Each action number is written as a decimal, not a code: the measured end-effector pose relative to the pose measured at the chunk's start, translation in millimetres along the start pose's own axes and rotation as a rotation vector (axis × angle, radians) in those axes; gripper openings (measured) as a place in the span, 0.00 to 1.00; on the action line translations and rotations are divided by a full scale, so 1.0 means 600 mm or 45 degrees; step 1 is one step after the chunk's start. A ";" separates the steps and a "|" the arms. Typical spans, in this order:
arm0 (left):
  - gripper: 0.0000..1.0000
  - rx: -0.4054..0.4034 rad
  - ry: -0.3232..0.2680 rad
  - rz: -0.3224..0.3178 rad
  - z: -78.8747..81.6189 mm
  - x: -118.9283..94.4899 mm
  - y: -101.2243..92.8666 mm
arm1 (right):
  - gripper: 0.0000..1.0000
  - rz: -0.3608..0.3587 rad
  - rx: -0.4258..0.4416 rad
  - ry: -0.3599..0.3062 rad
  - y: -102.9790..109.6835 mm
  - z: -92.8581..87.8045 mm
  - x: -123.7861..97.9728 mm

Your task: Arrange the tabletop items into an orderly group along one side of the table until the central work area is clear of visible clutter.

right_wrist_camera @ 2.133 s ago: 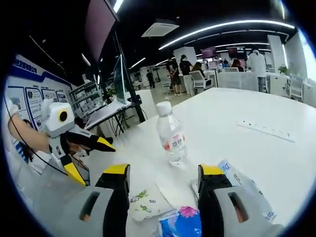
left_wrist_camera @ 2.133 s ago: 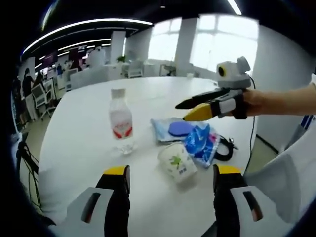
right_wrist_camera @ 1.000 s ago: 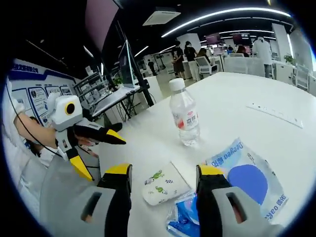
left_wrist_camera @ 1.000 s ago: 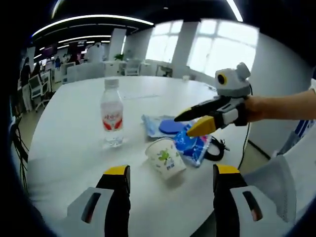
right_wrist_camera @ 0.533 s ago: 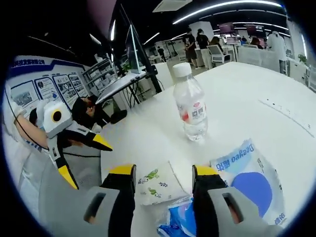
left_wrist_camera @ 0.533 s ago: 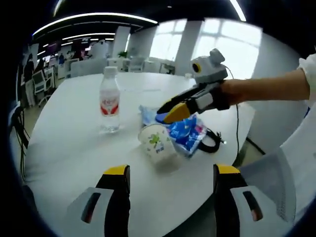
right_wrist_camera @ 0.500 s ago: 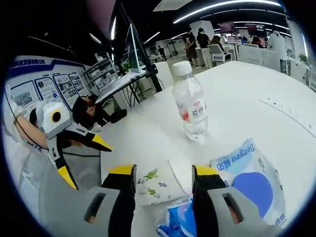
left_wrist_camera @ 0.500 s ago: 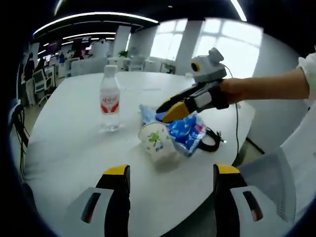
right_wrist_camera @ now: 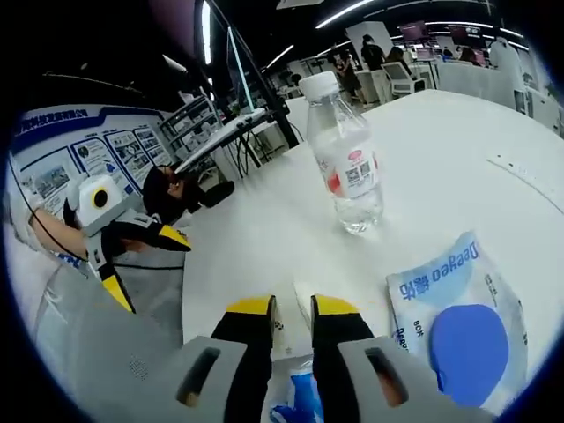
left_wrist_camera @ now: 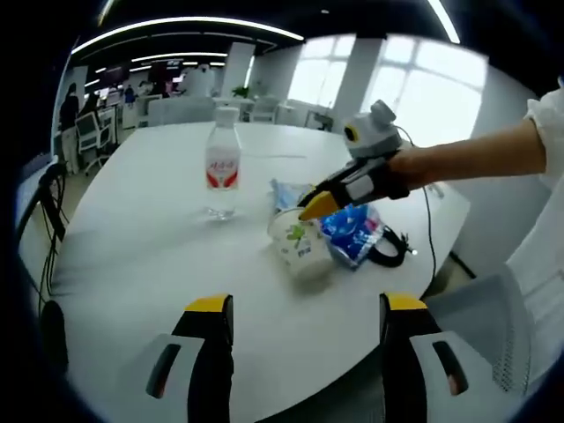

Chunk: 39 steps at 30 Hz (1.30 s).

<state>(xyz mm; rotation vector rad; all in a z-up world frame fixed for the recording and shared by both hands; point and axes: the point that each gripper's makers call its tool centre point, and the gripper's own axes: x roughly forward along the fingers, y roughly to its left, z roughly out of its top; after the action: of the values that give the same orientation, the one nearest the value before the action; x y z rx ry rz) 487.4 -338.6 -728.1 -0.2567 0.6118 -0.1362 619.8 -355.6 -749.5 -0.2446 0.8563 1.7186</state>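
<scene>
Clear plastic water bottle with white cap and red label upright on white round table, apart from tipped white paper cup with green print beside blue crinkled packets and black cable.

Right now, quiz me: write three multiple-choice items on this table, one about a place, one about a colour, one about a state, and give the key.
1. Where does the water bottle stand?
A. upright on the white table, apart from the pile
B. lying on the blue packet
C. inside the cup

2. What colour is the round patch on the flat wipes packet?
A. red
B. blue
C. green

3. How are the right gripper's jaws?
A. wide open above the bottle
B. nearly closed on the paper cup's rim
C. holding the black cable

Key: 1 A, it stands alone, cap up. 2 B, the disc is blue. 3 B, the cup's edge sits between the narrowed jaws.
</scene>
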 end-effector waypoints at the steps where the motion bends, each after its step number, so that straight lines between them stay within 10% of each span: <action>1: 0.62 -0.009 -0.005 0.004 0.001 0.000 0.001 | 0.08 0.015 0.000 -0.006 0.005 0.001 0.001; 13: 0.62 -0.036 -0.013 0.019 -0.004 0.006 -0.004 | 0.00 0.140 -0.074 -0.016 0.060 0.007 -0.011; 26: 0.61 -0.056 -0.027 0.037 -0.005 0.003 -0.004 | 0.00 -0.028 -0.401 -0.130 0.053 0.056 -0.042; 39: 0.60 -0.066 -0.018 0.057 -0.016 0.002 0.004 | 0.00 -0.317 -0.961 -0.073 0.006 0.125 -0.045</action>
<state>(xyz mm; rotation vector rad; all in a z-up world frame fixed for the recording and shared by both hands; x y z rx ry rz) 483.1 -338.7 -736.9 -0.2936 0.6070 -0.0757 645.5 -327.6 -679.3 -0.7660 0.0901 1.7322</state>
